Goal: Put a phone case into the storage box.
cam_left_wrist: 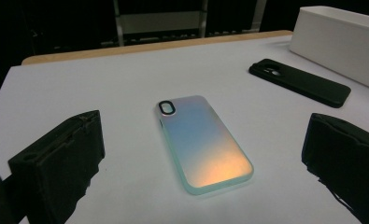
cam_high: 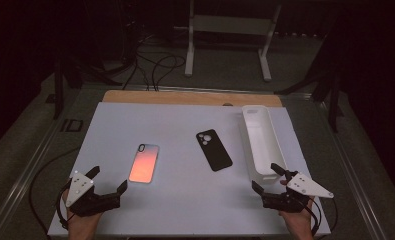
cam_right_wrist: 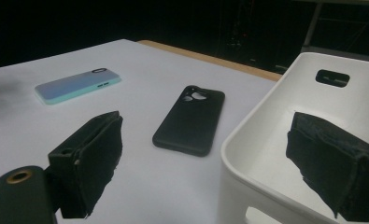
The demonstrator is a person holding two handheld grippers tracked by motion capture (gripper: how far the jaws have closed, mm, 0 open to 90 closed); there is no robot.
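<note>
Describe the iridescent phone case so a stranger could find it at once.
On the white table top, look left of the long white bin. Two phone cases lie there; it is the left one, the iridescent phone case, glowing pink-orange and blue, unlike the matte black phone case.

The phone case nearest my left tool is the iridescent case: smooth plastic with a pearly sheen that runs from pale blue to orange, edged in a frosted, mint-tinted rim. The black case looks matt and slightly rubbery (no glare on it at all). The white bin is smooth moulded plastic with a soft satin gloss. The counter has a flat, matt white top, paper-like, with a strip of bare wood along its far edge. The pads on my right tool look coarse, black and foam-like, ragged at the edges.
</note>
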